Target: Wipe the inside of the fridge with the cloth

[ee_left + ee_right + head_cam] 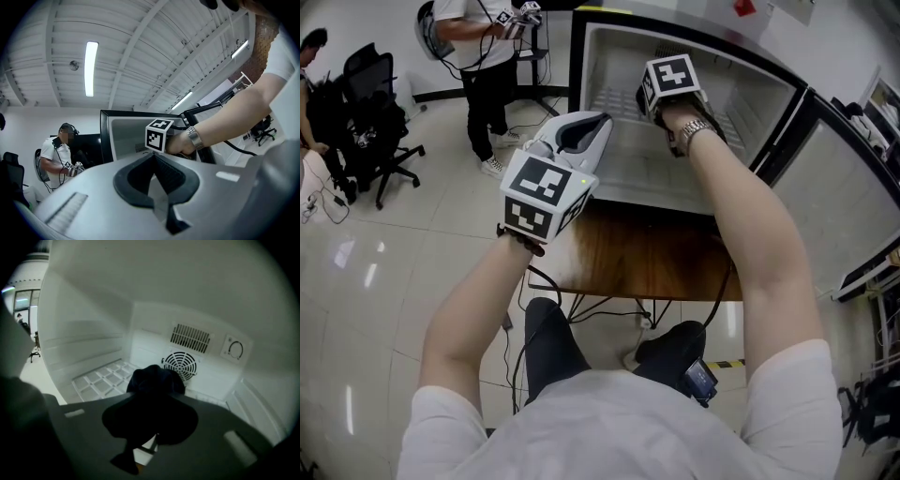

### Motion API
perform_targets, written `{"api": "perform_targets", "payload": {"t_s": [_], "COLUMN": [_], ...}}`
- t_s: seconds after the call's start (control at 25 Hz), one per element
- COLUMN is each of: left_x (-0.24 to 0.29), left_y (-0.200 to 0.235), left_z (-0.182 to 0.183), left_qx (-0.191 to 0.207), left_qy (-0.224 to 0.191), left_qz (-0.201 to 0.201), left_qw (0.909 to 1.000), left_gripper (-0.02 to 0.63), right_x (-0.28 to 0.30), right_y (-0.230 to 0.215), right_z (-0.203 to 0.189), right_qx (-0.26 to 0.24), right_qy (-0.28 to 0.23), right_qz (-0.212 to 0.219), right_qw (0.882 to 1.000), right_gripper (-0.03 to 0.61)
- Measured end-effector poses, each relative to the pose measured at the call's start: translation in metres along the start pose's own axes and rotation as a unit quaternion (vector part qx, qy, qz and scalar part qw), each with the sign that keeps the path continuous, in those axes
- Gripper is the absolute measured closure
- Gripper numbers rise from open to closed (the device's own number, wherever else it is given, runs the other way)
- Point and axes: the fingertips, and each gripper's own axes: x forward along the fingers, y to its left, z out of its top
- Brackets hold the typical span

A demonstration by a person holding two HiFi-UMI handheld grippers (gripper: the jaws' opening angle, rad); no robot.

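Note:
The fridge [609,56] stands open on a wooden table, its white inside facing me. My right gripper [154,386] reaches into it, shut on a bunched dark cloth [154,378] that bulges past the jaws above the wire shelf [101,379]. In the head view only its marker cube [673,77] and my hand show inside the fridge. My left gripper [579,133] hangs outside the fridge at the front left, over the table edge, shut with nothing in it. From the left gripper [154,159] view its jaws point level at the fridge opening.
On the fridge's back wall are a round fan grille [181,364], a slotted vent [190,337] and a dial [234,350]. The fridge door [848,202] is swung open at right. A person [483,56] stands at the far left, near office chairs [375,112].

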Motion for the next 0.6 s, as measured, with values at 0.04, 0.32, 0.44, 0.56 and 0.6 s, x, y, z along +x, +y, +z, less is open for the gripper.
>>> {"api": "perform_targets", "payload": {"t_s": [0.04, 0.32, 0.44, 0.56, 0.6], "left_x": [-0.001, -0.012, -0.014, -0.017, -0.018], "left_y": [0.003, 0.018, 0.022, 0.025, 0.026], "left_z": [0.0, -0.004, -0.006, -0.009, -0.009], "left_qx": [0.0, -0.002, -0.003, -0.005, -0.005], "left_qy": [0.0, 0.001, 0.001, 0.001, 0.002], "left_qz": [0.002, 0.015, 0.018, 0.021, 0.021], "left_qw": [1.0, 0.9999, 0.9998, 0.9998, 0.9998], "left_gripper": [0.609, 0.609, 0.609, 0.609, 0.609], "right_x": [0.001, 0.008, 0.011, 0.014, 0.015], "right_y": [0.005, 0.038, 0.049, 0.06, 0.064], "right_z": [0.003, 0.02, 0.026, 0.03, 0.032], "right_qx": [0.001, 0.008, 0.008, 0.017, 0.019], "right_qy": [-0.001, -0.005, -0.007, -0.008, -0.008], "right_qz": [0.005, 0.031, 0.038, 0.051, 0.055], "right_qw": [1.0, 0.999, 0.999, 0.999, 0.998], "right_gripper": [0.503, 0.505, 0.503, 0.503, 0.503]}}
